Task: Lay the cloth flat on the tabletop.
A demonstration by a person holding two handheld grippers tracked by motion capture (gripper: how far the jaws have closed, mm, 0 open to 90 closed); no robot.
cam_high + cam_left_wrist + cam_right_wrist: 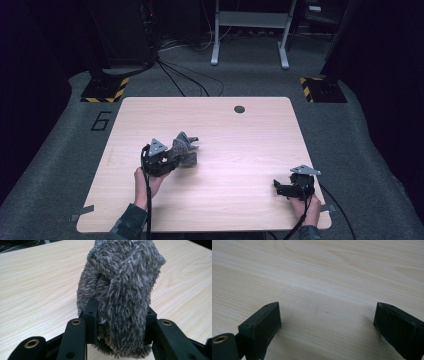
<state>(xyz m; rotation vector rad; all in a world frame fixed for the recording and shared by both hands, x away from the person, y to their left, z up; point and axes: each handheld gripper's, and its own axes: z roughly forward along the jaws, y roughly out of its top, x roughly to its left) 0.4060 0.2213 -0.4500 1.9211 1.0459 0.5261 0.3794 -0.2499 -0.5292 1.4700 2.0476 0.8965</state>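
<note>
High view. Pale wood-grain counter (210,200), rounded corners, a small dark round hole (239,109) near its far edge. Left tongs (170,159) sit left of centre, held by the person's left hand (146,182), grey three-cornered plate on top. Right against their front end lies a grey fuzzy cloth (185,149), bunched up, a rumpled peak pointing toward the far side. Right tongs (278,187) rest near the counter's near right corner, held by the right hand (309,210), pointing left across the counter, well apart from the cloth. Cables trail from both toward the near edge. Floor beyond is grey carpet with black cables (175,75), yellow-black striped pads (105,89), and a pale metal frame (250,30) at the back.

Left gripper view. Left tongs (120,315) clamped on the grey fuzzy cloth (122,285); both black jaws press its lower part from either side. The cloth stands up as a thick shaggy bundle between them, knit texture visible at the top. Counter (37,285) behind and to both sides.

Right gripper view. Right tongs (327,317) spread wide, nothing between the jaws, bare counter (317,270) under them. Jaw tips look close to the surface; whether they touch it, cannot tell.
</note>
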